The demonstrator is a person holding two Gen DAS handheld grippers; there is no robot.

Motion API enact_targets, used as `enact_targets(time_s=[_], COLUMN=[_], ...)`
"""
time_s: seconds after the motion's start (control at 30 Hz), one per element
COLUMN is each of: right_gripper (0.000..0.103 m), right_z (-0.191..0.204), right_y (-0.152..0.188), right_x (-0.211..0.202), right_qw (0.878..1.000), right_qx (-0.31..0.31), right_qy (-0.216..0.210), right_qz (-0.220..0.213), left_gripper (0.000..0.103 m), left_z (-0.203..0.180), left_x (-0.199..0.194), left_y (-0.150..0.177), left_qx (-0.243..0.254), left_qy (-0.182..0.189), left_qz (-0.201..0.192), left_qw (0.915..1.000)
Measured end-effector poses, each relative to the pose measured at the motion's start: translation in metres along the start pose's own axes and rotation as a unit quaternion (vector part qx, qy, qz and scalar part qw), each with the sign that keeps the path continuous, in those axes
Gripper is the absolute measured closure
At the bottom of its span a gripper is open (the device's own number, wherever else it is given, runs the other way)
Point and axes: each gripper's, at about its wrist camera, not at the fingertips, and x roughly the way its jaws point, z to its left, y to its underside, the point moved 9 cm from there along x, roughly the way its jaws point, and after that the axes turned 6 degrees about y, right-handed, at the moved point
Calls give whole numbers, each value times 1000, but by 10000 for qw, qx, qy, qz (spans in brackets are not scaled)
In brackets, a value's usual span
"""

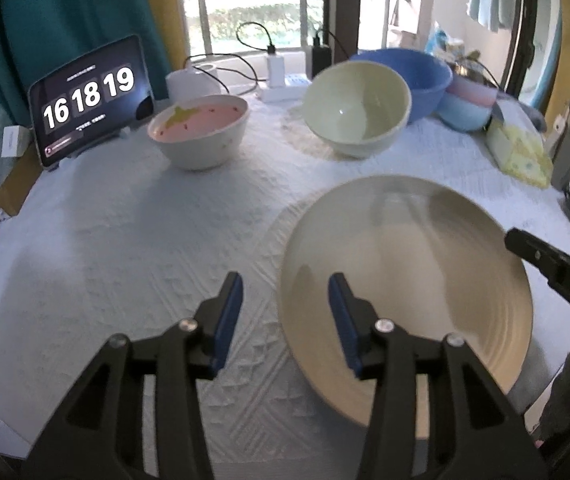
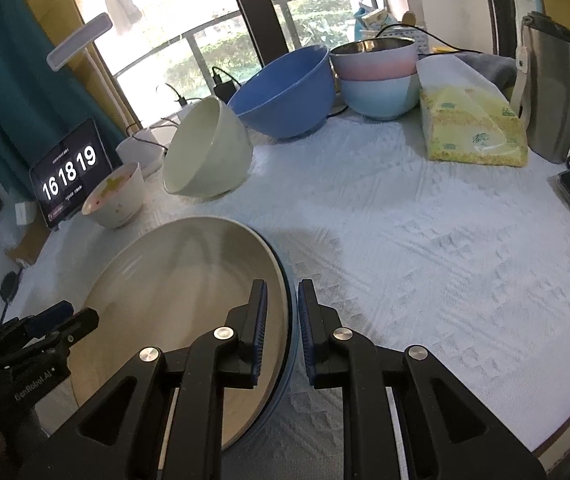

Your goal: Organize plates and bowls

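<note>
A: Foreground, left wrist view. What do the jaws of the left gripper (image 1: pixel 285 312) show?

B: They stand spread apart, with the near left rim of the beige plate (image 1: pixel 425 272) between them. Neither blue pad visibly presses on it; the right-hand pad hangs over the plate's inner slope, the left-hand pad over the white tablecloth (image 1: pixel 125 248).

A: And the right gripper (image 2: pixel 281 332)?

B: Its jaws are drawn close and pinch the plate's right-hand rim. In the right wrist view the rim runs through the narrow gap between the two pads. A light blue edge shows under the plate at that rim; what it belongs to cannot be told.

A: Where does the plate lie?

B: At the near side of the table, tilted, its right side raised in the grip.

A: Middle ground?

B: Two bowls, well apart from the plate. The pink-lined bowl (image 1: pixel 199 132) stands upright to the left. The pale green bowl (image 1: pixel 359 110) sits to its right, tipped, its mouth facing the cameras.

A: Background?

B: Behind the green bowl, just beside it, a large blue bowl (image 2: pixel 285 96). Right of that, a pink bowl nested in a light blue bowl (image 2: pixel 379 96). Next comes a yellow tissue pack (image 2: pixel 475 124). At far left a tablet (image 1: pixel 91 98) displays clock digits. Chargers and cables lie along the window edge.
</note>
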Motion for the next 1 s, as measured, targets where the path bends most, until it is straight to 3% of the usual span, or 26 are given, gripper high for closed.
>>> enact_targets(time_s=[0.23,0.53,1.0], right_gripper=[74,72,68], right_z=[-4,-2,6], right_y=[3,15,19], right_x=[5,19,20], right_qw=[9999,9982,9982], right_qx=[107,250,210], right_qy=[19,-176,-435], right_qz=[130,521,349], left_gripper=[55,55,54], left_z=[12,3,0], left_x=[17,36,39], left_y=[8,18,19], left_qx=[-488,-798,-980], left_qy=[96,610,1023], left_qz=[275,519,382], left_qw=[9984,9936,9892])
